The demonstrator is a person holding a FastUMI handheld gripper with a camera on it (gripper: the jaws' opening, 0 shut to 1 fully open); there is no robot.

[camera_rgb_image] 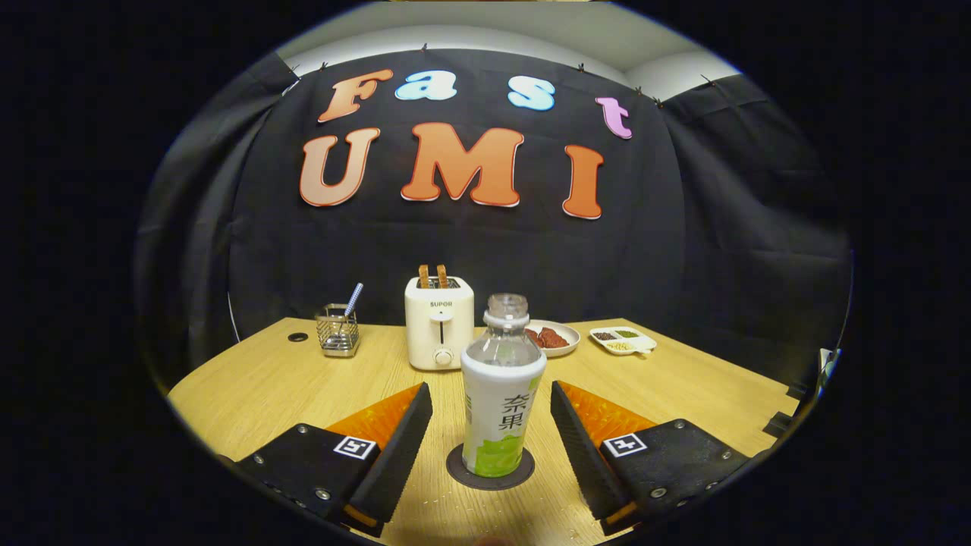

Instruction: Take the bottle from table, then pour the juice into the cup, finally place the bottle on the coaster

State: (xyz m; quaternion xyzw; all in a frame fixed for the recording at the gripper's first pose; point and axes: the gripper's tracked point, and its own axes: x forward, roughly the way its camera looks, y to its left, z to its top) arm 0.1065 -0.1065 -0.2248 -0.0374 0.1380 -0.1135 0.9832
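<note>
bottle (501, 394) upright on coaster (490, 468), uncapped | gripper (491, 425) jaws spread, flanking bottle without touching | risk: either finger clipping bottle on withdrawal tips it, spilling on worktop (258, 387)

Toward the back of the wooden surface (250, 394) stands a cream toaster (439, 331) holding two slices, a wire caddy (338, 331) beside it, then a plate of meat (554, 338) and a divided dish (623, 341).

Between our fingers: the gripper (491, 425) is spread, and the bottle (501, 394) on its coaster (489, 472) stands untouched, a gap either side.
Beyond: toaster (439, 322), plate (557, 337) block us.
Sides: bare table (258, 387) gives us room.
</note>
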